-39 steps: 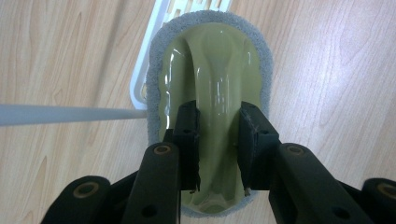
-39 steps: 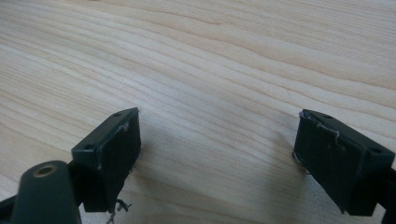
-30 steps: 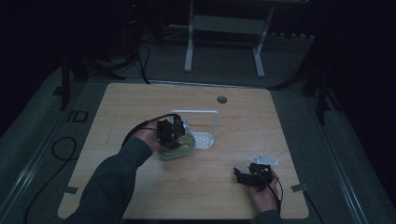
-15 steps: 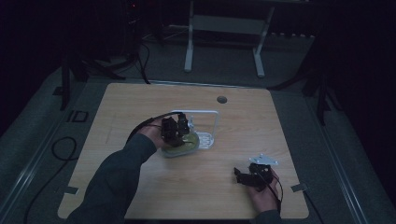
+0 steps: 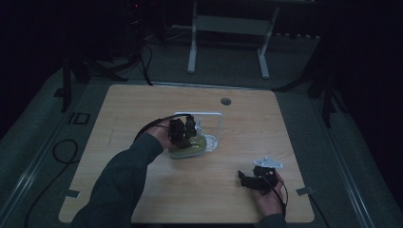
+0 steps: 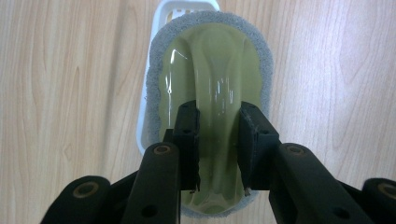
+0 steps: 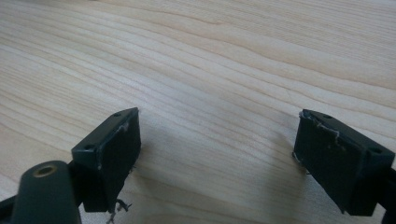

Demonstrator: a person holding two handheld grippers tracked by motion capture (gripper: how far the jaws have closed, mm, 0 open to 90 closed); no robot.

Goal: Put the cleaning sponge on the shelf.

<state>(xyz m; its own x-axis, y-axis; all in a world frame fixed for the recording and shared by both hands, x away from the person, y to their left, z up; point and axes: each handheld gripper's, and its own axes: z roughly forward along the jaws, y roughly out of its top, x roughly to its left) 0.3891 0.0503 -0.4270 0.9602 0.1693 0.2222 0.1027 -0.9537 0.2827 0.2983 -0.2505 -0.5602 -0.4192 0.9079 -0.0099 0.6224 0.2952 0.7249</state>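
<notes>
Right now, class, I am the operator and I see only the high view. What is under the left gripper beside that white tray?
Observer: In the left gripper view, the left gripper has its pads pressed on the raised middle ridge of a green scrubber edged with a grey pad.
Operator: Does it sit in the tray?
Observer: It lies over the white tray, whose slotted end shows beyond it.
Operator: And the right gripper?
Observer: The right gripper stands open over the bare wooden table, with nothing between its jaws.
</notes>
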